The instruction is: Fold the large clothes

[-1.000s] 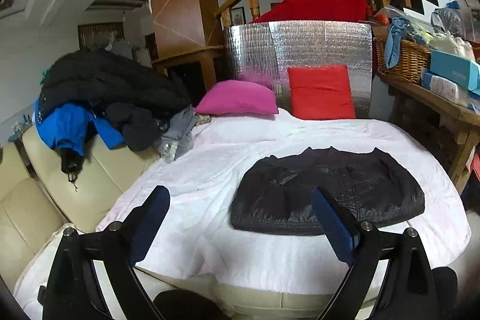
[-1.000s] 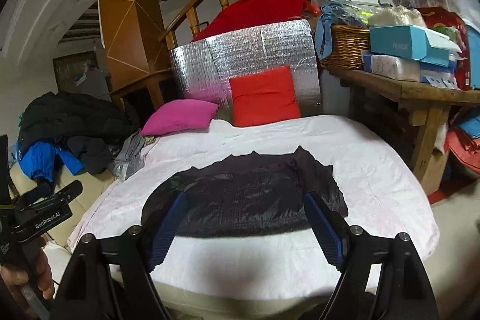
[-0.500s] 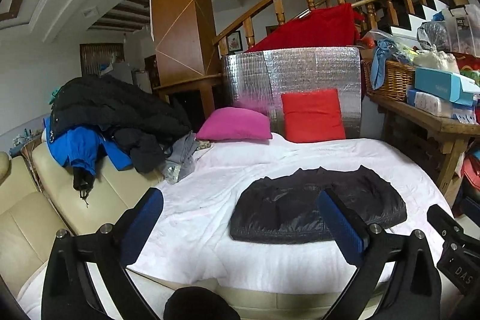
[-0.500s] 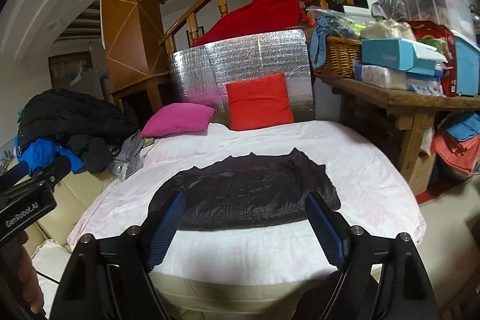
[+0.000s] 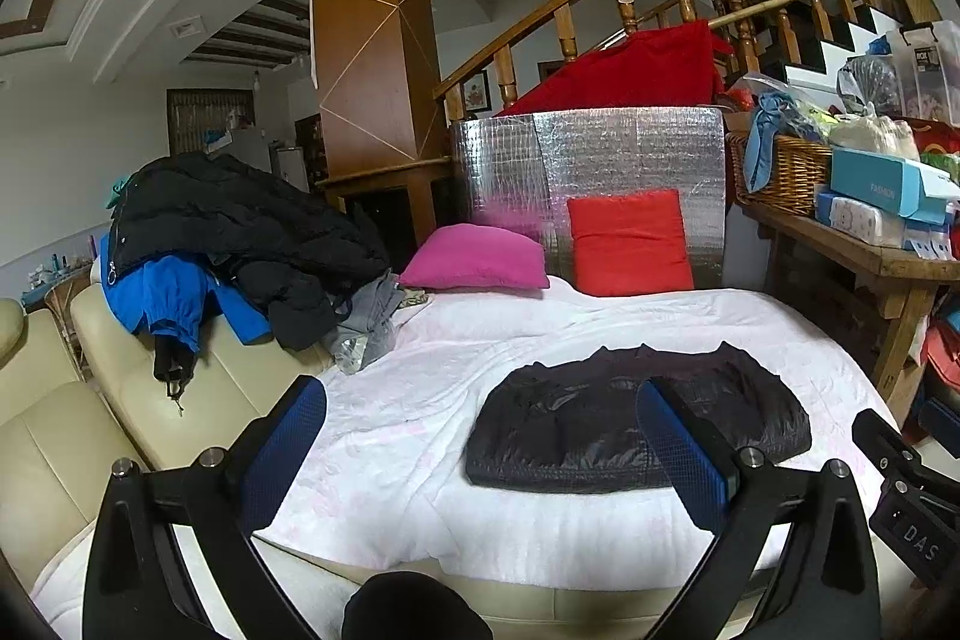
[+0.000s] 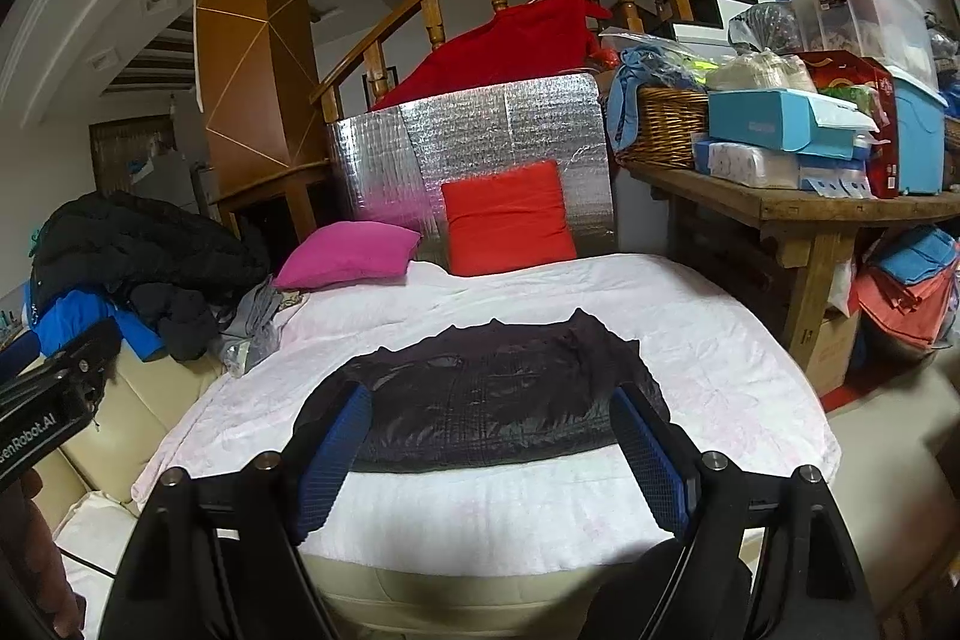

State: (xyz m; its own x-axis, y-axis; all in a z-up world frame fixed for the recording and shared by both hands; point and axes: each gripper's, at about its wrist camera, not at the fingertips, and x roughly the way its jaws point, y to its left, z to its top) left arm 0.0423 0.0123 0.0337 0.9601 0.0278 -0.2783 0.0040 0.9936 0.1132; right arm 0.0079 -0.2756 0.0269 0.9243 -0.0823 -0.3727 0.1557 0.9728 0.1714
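Left gripper [image 5: 480,451]: jaws spread wide with nothing between them, having just been opening; it hangs above the near edge of the bed.
Right gripper [image 6: 489,451]: jaws apart, empty, held short of the garment.
Black jacket [image 6: 480,400]: folded into a flat, wide bundle on the white quilt [image 6: 720,358], nearer the front edge, touched by neither gripper.
Cushions: a pink cushion [image 6: 351,256] and a red cushion [image 6: 507,220] at the far side of the bed, the red one leaning on a silver foil board [image 6: 480,130].
Clothes pile [image 5: 228,232]: dark and blue coats heaped on the cream sofa [image 5: 60,436] at left.
Wooden table [image 6: 810,214]: at right, loaded with boxes and a wicker basket [image 6: 666,124].
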